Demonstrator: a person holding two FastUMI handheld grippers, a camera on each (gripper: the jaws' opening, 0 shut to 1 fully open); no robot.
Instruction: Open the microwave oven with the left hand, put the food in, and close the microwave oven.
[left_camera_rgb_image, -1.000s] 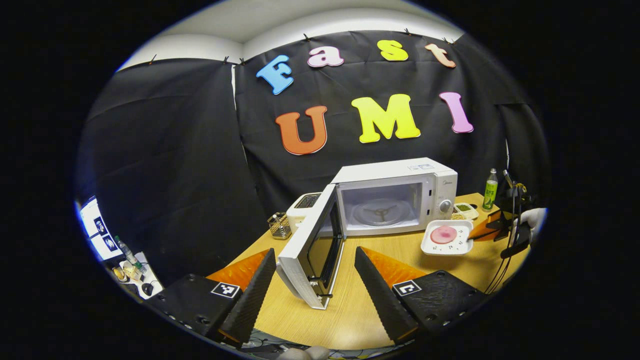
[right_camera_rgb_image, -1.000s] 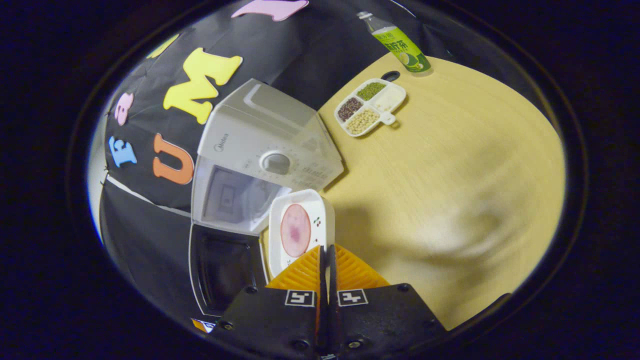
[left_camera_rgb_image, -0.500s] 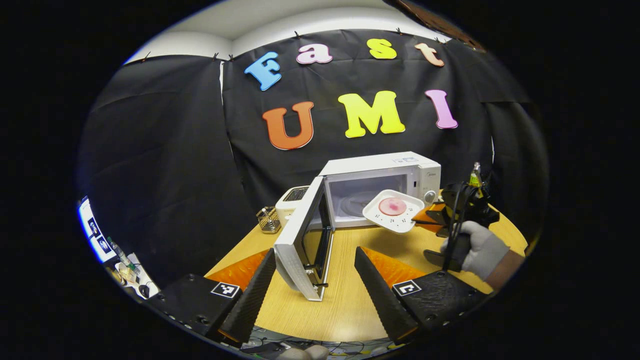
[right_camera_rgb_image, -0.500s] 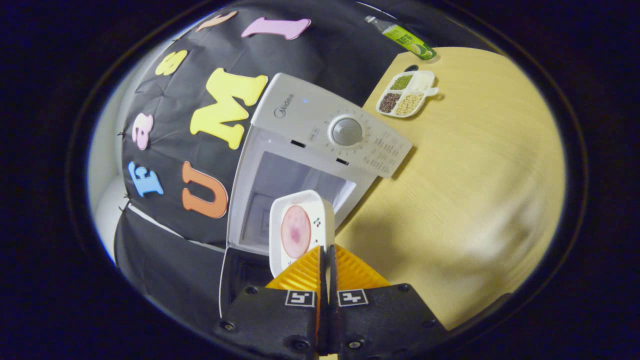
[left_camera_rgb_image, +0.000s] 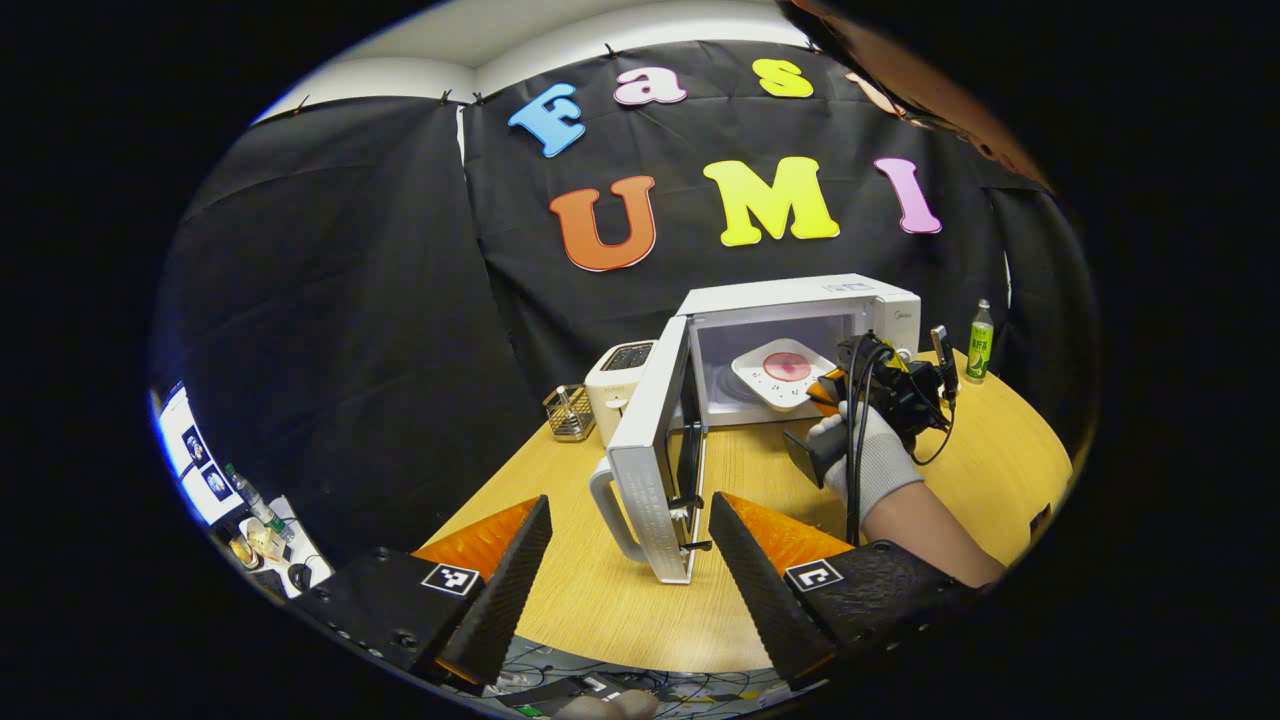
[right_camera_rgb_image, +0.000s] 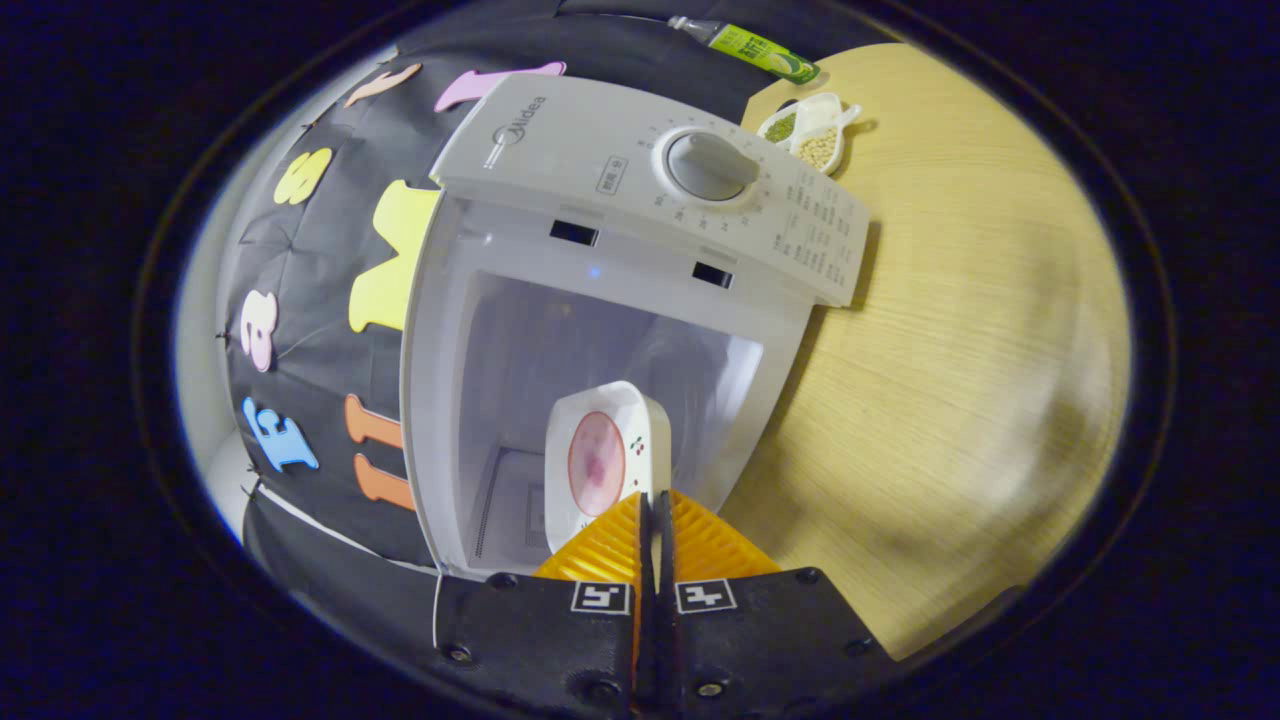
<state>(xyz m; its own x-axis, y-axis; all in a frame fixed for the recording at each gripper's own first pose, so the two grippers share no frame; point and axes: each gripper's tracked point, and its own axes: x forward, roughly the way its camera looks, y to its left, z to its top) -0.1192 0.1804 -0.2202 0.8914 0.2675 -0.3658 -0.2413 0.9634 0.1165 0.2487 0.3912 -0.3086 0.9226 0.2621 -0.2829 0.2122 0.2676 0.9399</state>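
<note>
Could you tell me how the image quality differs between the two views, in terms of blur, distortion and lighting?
Left gripper view: evenly lit and sharp, with fisheye bending of the table edge. Right gripper view: the microwave looms stretched and tilted, the plate is sharp, and the wooden tabletop at right is smeared and blotchy.

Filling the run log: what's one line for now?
door open | right gripper holds plate at microwave mouth | left gripper open

White microwave (left_camera_rgb_image: 800, 345), door open (left_camera_rgb_image: 655, 470), pink food on plate (left_camera_rgb_image: 785, 368) inside
</note>
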